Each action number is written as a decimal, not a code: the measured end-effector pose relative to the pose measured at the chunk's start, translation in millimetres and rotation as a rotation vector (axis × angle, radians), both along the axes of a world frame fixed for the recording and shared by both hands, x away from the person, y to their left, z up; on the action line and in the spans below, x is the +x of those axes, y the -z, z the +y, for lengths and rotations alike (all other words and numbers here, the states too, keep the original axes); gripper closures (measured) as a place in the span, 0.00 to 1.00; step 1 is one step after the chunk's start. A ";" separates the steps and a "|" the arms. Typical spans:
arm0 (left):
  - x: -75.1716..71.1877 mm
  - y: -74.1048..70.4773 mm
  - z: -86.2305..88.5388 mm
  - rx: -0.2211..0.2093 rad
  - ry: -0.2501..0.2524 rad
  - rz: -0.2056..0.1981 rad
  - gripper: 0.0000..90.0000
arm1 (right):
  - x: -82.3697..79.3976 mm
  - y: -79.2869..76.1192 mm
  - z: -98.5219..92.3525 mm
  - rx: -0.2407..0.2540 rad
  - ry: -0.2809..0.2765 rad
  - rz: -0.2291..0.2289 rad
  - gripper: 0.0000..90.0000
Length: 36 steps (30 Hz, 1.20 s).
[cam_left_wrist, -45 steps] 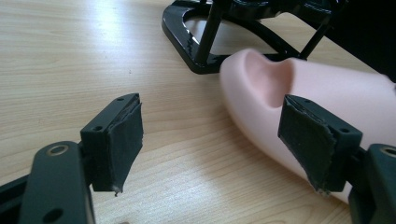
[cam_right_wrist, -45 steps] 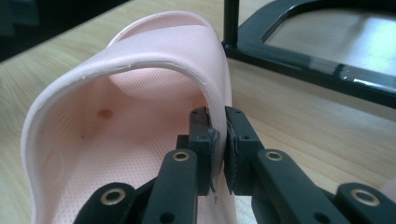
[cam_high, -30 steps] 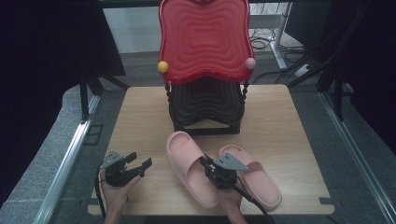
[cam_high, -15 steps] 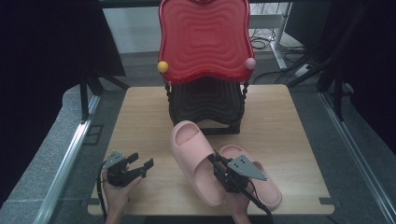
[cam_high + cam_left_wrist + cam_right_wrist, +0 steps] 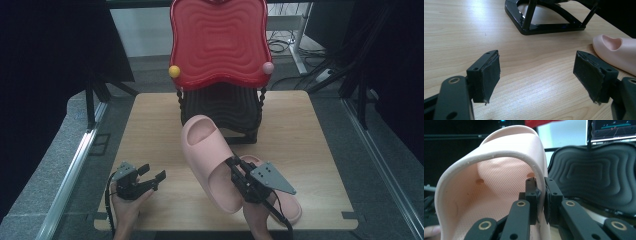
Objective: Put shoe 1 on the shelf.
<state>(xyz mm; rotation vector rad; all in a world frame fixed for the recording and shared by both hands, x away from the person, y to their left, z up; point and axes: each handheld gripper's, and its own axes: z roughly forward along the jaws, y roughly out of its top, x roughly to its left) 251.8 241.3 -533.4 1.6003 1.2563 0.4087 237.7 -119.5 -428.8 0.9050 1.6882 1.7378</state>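
A pink slipper (image 5: pixel 210 160) is lifted off the wooden table (image 5: pixel 305 130), toe pointing toward the black chair seat (image 5: pixel 222 107). My right gripper (image 5: pixel 235 172) is shut on the slipper's strap edge; in the right gripper view the jaws pinch the strap (image 5: pixel 524 152) of the pink slipper at my right gripper (image 5: pixel 541 200). A second pink slipper (image 5: pixel 282 200) lies flat on the table under that hand. My left gripper (image 5: pixel 152 175) rests open near the front left, nothing between its pads (image 5: pixel 490 75). In the left gripper view, a pink slipper (image 5: pixel 619 53) lies at the right.
A small chair with a red wavy backrest (image 5: pixel 217 42) and a black seat stands at the table's far middle; its black base (image 5: pixel 541 23) lies ahead of my left gripper. A yellow ball (image 5: pixel 174 71) and a pink ball (image 5: pixel 268 67) sit at the backrest's corners.
My right gripper has raised the left slipper off the table and carried it toward the chair. The left gripper has barely moved.
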 end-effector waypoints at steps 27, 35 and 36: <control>1.8 2.1 -1.6 -0.002 0.008 0.010 0.24 | 44.5 -74.2 13.2 0.009 0.080 -0.103 0.92; 2.4 2.8 -3.0 -0.003 0.012 0.011 0.24 | 65.2 -95.3 22.9 -0.005 0.103 -0.114 0.92; 2.2 2.8 -2.9 -0.003 0.012 0.010 0.24 | 68.7 -98.5 24.3 -0.007 0.110 -0.117 0.92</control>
